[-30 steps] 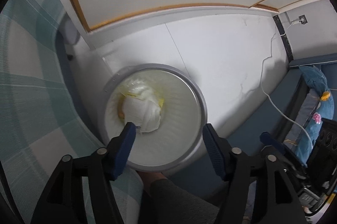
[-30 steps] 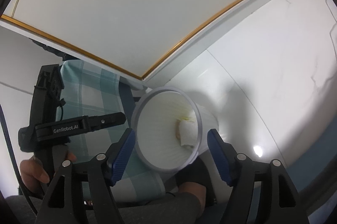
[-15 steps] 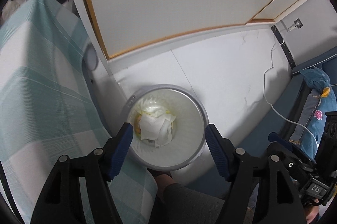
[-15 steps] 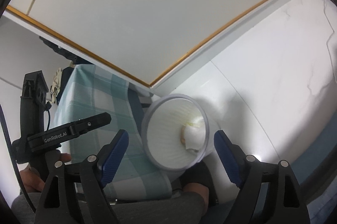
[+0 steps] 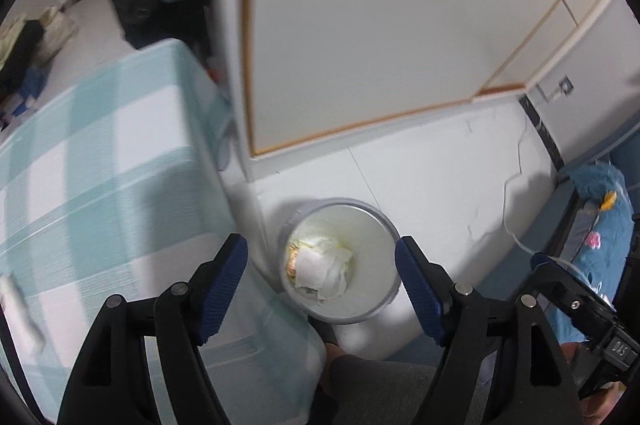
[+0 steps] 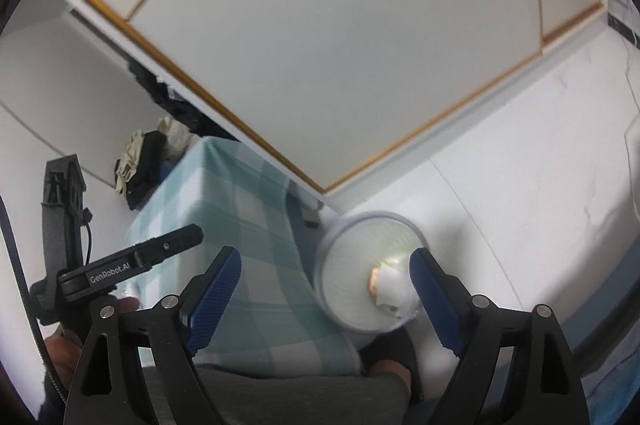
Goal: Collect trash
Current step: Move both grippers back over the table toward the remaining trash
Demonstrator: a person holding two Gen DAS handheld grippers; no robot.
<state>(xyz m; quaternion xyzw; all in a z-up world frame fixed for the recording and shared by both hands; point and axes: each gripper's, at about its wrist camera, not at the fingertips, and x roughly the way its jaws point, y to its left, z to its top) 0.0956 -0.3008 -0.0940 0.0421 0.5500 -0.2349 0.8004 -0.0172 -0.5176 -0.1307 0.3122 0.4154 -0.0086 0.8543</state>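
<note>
Both sets of jaws are held wide open, nothing gripped. Crumpled tissue trash (image 5: 322,267) is seen inside the bin (image 5: 384,299) on the floor, directly ahead of the left gripper (image 5: 320,291), the nearer one.

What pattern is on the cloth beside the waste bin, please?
The cloth has a pale teal and white check, seen best in the left wrist view, next to the waste bin.
</note>
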